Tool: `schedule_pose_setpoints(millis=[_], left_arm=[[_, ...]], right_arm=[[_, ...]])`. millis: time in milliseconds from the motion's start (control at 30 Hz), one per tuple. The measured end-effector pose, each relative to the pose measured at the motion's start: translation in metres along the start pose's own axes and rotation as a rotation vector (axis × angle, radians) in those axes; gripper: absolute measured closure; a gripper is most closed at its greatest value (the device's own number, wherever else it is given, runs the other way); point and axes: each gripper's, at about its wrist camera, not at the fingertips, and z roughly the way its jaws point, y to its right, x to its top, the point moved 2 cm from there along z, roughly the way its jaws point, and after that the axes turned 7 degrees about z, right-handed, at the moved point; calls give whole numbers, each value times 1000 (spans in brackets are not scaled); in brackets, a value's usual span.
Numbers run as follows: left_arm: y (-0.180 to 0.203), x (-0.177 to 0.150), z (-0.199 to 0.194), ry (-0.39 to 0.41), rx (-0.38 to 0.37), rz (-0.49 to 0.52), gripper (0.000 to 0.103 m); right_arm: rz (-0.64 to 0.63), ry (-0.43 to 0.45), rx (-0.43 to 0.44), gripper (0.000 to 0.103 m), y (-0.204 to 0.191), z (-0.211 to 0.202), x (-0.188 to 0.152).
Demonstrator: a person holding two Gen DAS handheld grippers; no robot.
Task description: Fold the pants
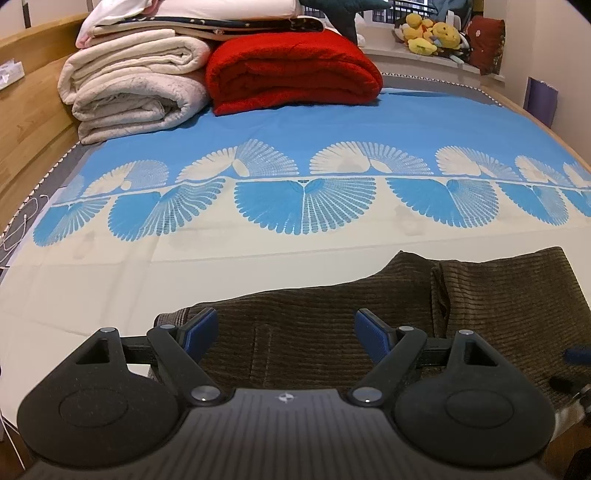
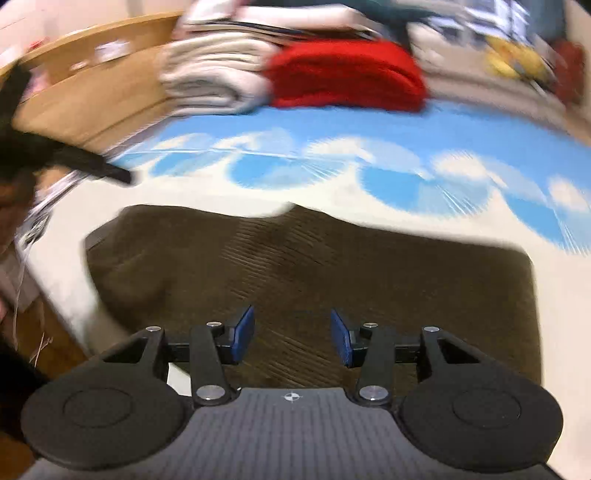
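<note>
The brown ribbed corduroy pants (image 1: 369,317) lie partly folded on the near edge of the blue-and-cream patterned bed sheet (image 1: 258,122). We judge them soft and floppy; we would pinch a hem edge. Our left gripper (image 1: 284,332) and right gripper (image 2: 291,332) both hover wide, empty.

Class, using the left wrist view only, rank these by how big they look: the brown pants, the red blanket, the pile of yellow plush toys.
1. Brown pants, though they lie nearest the camera, which inflates them.
2. Red blanket.
3. Yellow plush toys, smallest, but also farthest away.
</note>
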Motion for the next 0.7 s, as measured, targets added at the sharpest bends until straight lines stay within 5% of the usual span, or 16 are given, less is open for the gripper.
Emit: schedule_pose_setpoints(millis=[100, 133, 333, 567, 700], left_arm=[[6, 0, 1, -4, -5, 13, 18], [8, 0, 2, -6, -8, 17, 18], [12, 3, 3, -2, -13, 18, 17], [-1, -5, 6, -30, -21, -24, 17], [-23, -28, 11, -79, -54, -73, 17]], right_arm=[[-94, -239, -160, 56, 12, 31, -29], [-110, -248, -176, 56, 14, 33, -37], [4, -103, -112, 56, 17, 10, -25], [-93, -26, 5, 56, -29, 27, -19], [-249, -172, -13, 56, -56, 63, -32]])
